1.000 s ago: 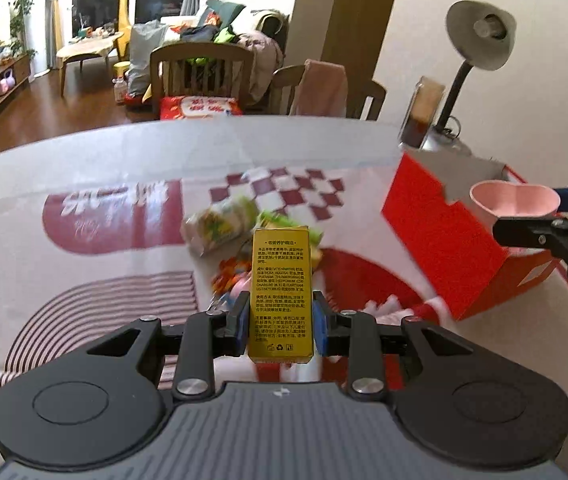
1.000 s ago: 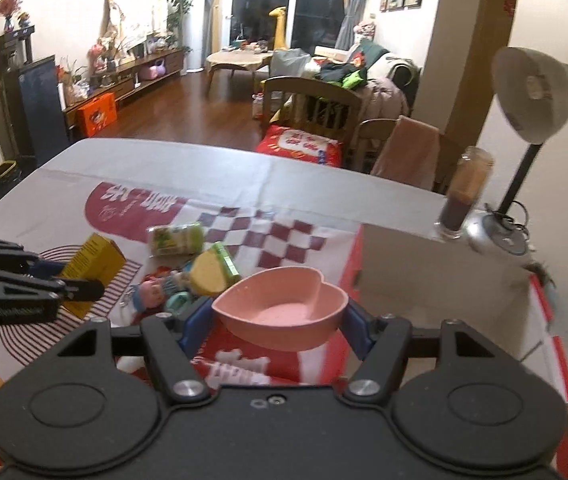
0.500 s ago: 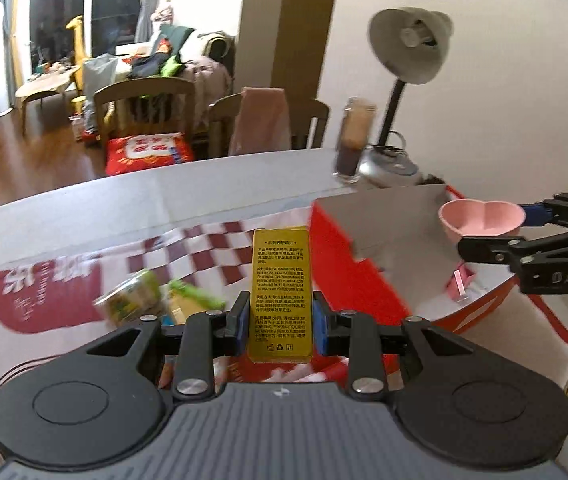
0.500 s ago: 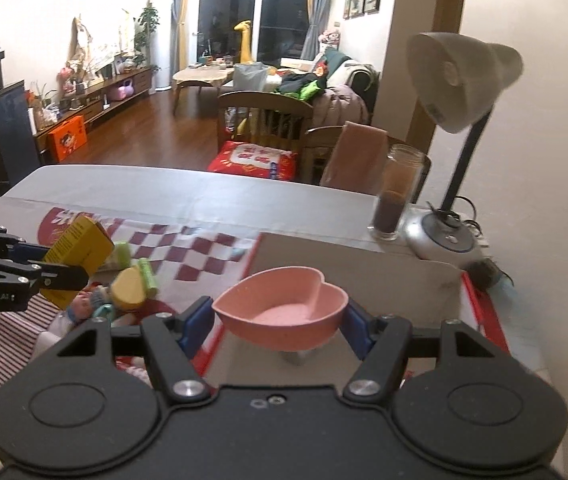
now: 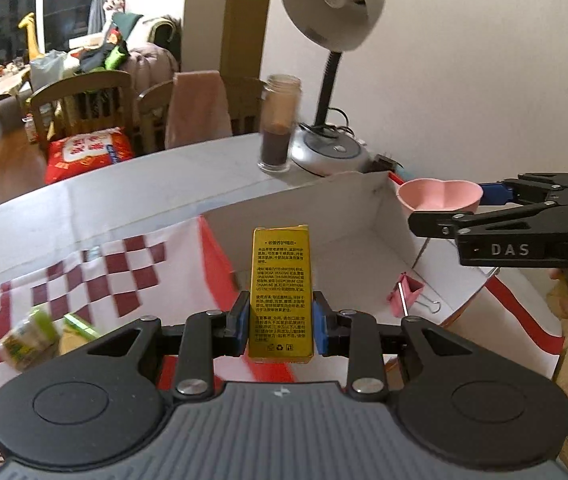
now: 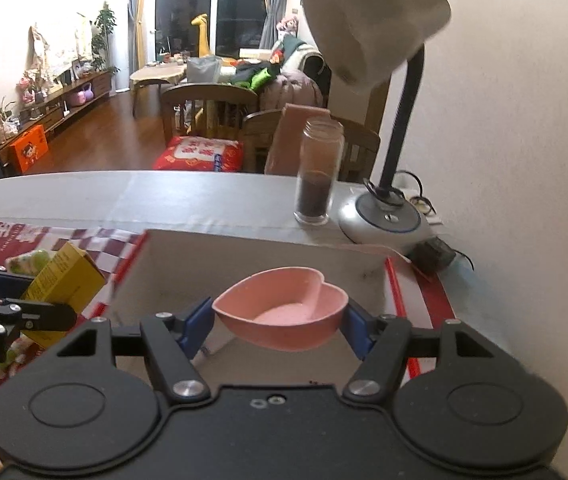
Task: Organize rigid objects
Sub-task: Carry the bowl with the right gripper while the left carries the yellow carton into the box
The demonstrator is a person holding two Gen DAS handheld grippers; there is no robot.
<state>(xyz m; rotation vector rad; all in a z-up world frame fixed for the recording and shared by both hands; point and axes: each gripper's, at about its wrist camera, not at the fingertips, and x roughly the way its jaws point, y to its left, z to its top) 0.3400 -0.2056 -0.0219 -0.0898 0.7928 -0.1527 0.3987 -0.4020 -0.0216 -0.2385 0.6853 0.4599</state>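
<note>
— What are you holding?

— My left gripper (image 5: 280, 326) has its jaws clamped on a tall yellow cardboard carton (image 5: 281, 292) near its base, upright, over the near edge of the red-sided, white-lined open box (image 5: 323, 248). My right gripper (image 6: 280, 322) pinches a pink heart-shaped plastic bowl (image 6: 282, 312) by its rim, above the same box.

— How will they handle?

— Both look light and stiff, I judge. The carton's thin walls could dent; the bowl's smooth, curved rim could slip.

— And around you?

— The table (image 6: 204, 196) wears a red-and-white patterned cloth (image 5: 104, 272). A pink binder clip (image 5: 405, 294) lies inside the box. A glass jar (image 6: 317, 172) and a grey desk lamp (image 6: 383, 120) stand beyond it; wooden chairs (image 6: 208, 112) behind.
</note>
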